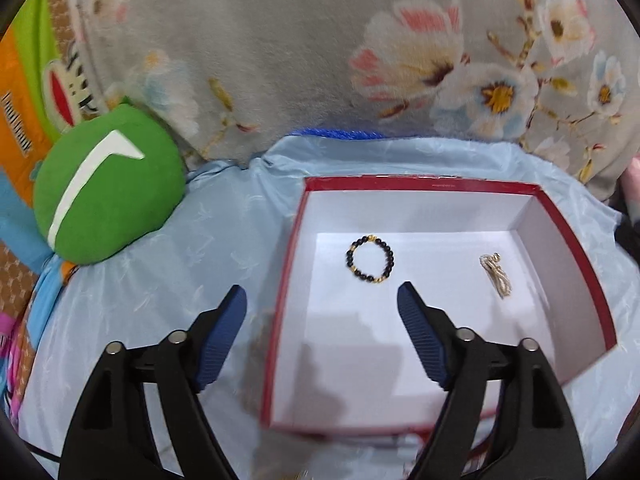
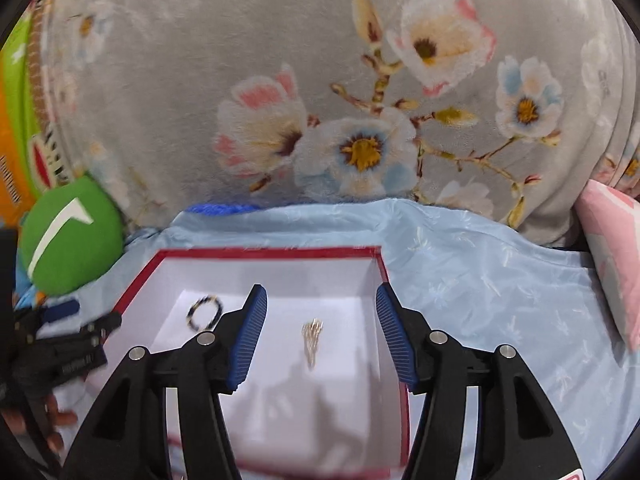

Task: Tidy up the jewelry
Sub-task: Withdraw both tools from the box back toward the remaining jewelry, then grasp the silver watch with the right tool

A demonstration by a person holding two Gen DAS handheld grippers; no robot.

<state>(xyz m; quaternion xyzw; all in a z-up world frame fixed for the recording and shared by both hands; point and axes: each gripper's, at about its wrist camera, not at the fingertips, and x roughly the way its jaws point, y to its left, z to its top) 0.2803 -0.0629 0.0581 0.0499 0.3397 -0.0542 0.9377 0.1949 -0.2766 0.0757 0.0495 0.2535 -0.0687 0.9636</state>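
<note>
A red box [image 1: 576,248] with a white inside lies on a light blue cloth. In it lie a black and gold bead bracelet [image 1: 370,258] and a pale gold chain [image 1: 497,275]. My left gripper [image 1: 322,300] is open and empty, above the box's left rim, near side of the bracelet. In the right wrist view the box [image 2: 256,253], bracelet [image 2: 205,313] and chain [image 2: 312,336] show again. My right gripper [image 2: 320,300] is open and empty above the box, with the chain between its fingers in view. The left gripper [image 2: 76,320] shows at the left.
A green round cushion [image 1: 108,184] sits left of the box. A grey floral blanket [image 1: 320,48] rises behind. A pink pillow [image 2: 612,256] lies at the right. The light blue cloth [image 2: 500,280] spreads around the box.
</note>
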